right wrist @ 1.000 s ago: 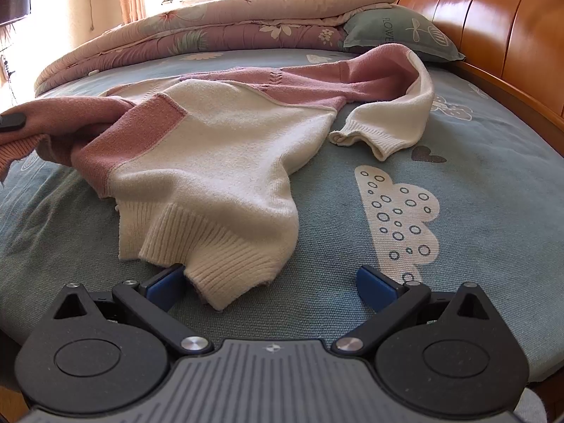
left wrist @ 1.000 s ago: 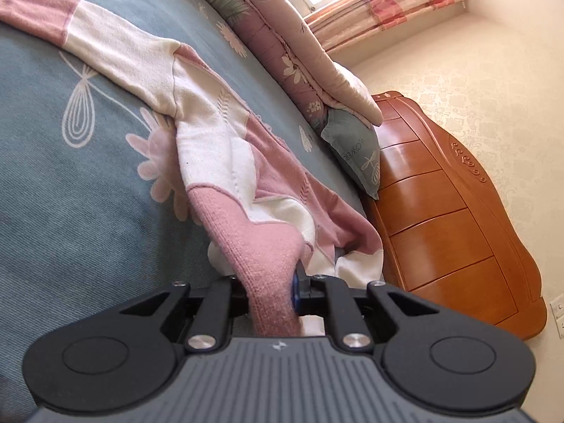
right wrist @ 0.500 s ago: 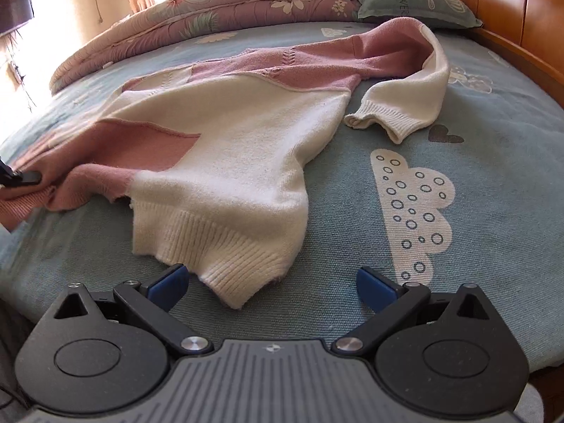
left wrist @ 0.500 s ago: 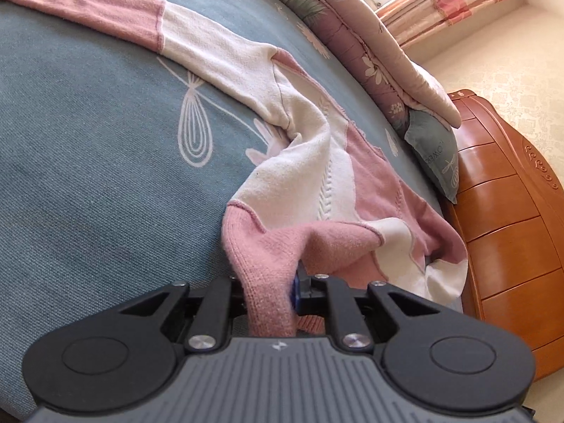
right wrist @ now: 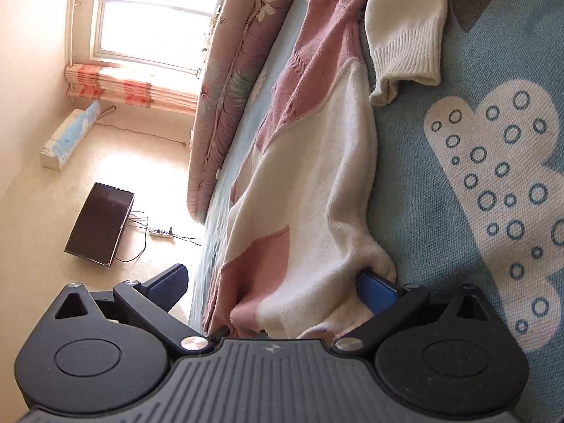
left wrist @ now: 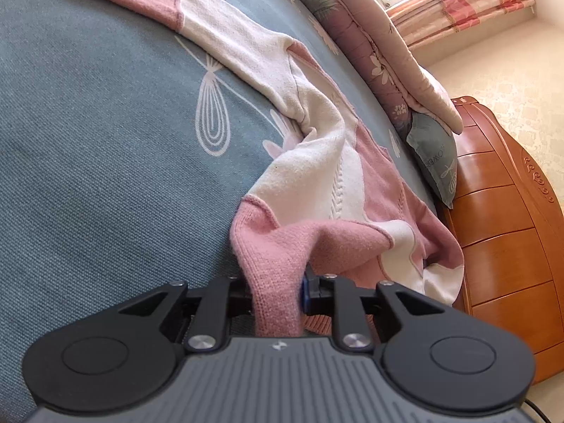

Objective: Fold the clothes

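Left fingers (left wrist: pixel 278 290) easing, sweater (left wrist: pixel 317 190) apparently pinched

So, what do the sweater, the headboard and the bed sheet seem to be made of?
Sweater: knitted yarn, probably wool or acrylic, matte and fuzzy; the ribbed cuff and a cable stitch show the knit.
Headboard: wood, orange-brown with a glossy varnish; it shows carved scrolls and bright reflections.
Sheet: woven cloth, likely cotton, matte, with a visible coarse weave and printed white patterns.

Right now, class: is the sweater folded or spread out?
Spread, not folded: the sweater lies stretched along the bed, one sleeve extended, the other cuff loose beside it. Only wrinkles, no neat fold.
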The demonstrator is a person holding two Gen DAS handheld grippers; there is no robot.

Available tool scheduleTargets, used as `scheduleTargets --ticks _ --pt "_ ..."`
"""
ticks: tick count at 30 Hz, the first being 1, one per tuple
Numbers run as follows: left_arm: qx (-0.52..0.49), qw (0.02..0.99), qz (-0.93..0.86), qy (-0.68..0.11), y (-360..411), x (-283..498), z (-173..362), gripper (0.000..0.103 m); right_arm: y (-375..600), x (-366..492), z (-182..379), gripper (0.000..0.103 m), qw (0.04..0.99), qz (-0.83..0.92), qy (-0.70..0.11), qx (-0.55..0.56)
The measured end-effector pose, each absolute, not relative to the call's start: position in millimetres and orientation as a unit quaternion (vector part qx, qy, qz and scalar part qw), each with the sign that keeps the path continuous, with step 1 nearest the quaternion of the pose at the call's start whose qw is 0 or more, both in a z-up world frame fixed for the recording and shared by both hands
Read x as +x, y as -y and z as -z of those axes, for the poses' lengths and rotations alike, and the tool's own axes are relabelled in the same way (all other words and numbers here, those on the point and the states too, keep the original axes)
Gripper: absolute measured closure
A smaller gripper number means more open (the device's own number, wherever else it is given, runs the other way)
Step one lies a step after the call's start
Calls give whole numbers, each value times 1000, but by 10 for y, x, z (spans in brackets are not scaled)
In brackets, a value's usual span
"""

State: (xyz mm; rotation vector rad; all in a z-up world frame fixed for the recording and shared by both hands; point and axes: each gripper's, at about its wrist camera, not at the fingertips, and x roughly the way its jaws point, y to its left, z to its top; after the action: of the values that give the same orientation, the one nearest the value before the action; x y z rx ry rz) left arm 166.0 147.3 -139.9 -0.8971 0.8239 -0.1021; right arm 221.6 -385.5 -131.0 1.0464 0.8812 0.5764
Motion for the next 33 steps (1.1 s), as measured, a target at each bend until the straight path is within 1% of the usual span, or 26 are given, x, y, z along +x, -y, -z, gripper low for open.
scheduleTargets --ticks 2,6,9,12,17,20,24,27,31,33 --pt "-420 820 48 -387 -1469 1652 1392 81 3809 2270 1187 0 751 -251 -415 448" --pt "-423 819 50 -386 -1460 1643 1407 81 3817 2152 965 0 796 -213 -414 386" --pt "-424 817 50 -386 -1466 1650 1409 80 3881 2166 1118 0 780 -191 -430 413" --pt "-425 817 51 -387 -1479 1644 1414 80 3853 2217 1272 0 745 -214 -429 464" --pt "-426 815 50 -389 -1485 1642 1417 80 3855 2405 1340 0 738 -219 -416 484" --pt "-428 814 49 -389 -1483 1638 1414 80 3831 2403 1329 0 730 -214 -432 484" --pt "-433 812 51 -387 -1488 1640 1425 79 3819 2171 1333 0 726 -235 -434 478" --pt "-436 810 53 -389 -1497 1659 1431 79 3787 2199 1324 0 734 -231 -429 474" --pt "-434 809 54 -392 -1502 1668 1425 79 3753 2472 1331 0 737 -225 -424 477" --pt "-441 807 55 -389 -1513 1653 1444 79 3737 2437 1319 0 739 -225 -425 471"
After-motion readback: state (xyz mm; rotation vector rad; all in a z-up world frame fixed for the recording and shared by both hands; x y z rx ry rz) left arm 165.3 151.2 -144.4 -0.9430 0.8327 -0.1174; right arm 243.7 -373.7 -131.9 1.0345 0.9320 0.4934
